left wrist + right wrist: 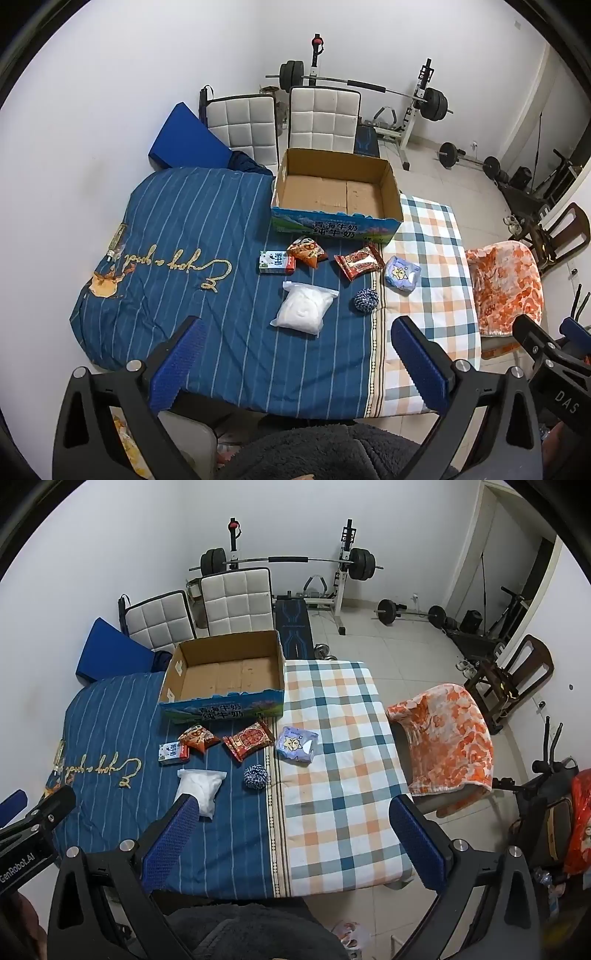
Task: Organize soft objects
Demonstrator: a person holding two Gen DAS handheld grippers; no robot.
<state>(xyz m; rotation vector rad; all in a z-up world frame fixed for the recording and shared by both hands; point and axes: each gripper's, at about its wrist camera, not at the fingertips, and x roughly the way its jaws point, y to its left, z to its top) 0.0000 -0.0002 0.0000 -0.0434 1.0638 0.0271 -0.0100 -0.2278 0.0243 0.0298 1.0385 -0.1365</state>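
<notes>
An open cardboard box [334, 192] [225, 672], empty inside, stands at the far side of the cloth-covered table. In front of it lie a small milk carton [277, 262] [173, 753], an orange snack bag [307, 252] [197, 737], a red snack bag [359, 261] [249, 740], a blue tissue pack [402, 274] [297, 744], a blue-white rope ball [366, 301] [255, 775] and a clear bag of white stuffing [306, 309] [201, 788]. My left gripper [299, 343] and right gripper [295, 819] are both open and empty, held above the near table edge.
The table has a blue striped cover [184, 258] on the left and a plaid cloth [332, 757] on the right. An orange blanket [450, 734] drapes a chair at the right. Two white chairs [321, 118] and a barbell rack [347, 568] stand behind.
</notes>
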